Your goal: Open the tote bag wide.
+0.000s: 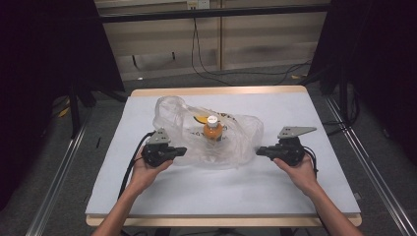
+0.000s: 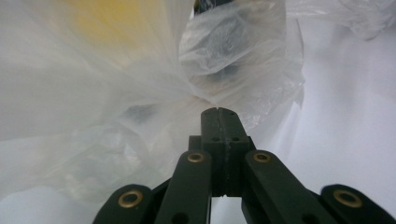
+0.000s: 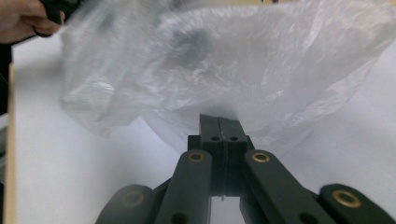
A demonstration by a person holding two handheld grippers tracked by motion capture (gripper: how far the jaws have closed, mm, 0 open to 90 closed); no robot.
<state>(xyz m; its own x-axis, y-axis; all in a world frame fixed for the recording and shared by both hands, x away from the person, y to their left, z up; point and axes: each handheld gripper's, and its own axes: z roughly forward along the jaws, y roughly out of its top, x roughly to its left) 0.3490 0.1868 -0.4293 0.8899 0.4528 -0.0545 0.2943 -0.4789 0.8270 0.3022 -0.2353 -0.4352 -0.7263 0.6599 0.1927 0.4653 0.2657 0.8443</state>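
Observation:
A clear plastic bag [image 1: 239, 133] lies crumpled in the middle of the white table [image 1: 196, 191]. Inside it stands an orange bottle [image 1: 213, 130] with a white cap. My left gripper [image 1: 183, 150] is at the bag's left edge and my right gripper [image 1: 259, 151] at its right edge, both low over the table. In the left gripper view the jaws are shut [image 2: 218, 111], with the bag's film [image 2: 116, 93] bunching at their tip. In the right gripper view the jaws are also shut [image 3: 219, 117], at the lower edge of the bag [image 3: 243, 65].
The table's wooden edge [image 1: 216, 90] runs along the far side. Metal rails [image 1: 59, 167] flank the table on the floor, and black cables [image 1: 211, 73] trail behind it. Dark frame posts [image 1: 74, 108] stand at the left and right. The person's other hand [image 3: 21, 21] shows far off.

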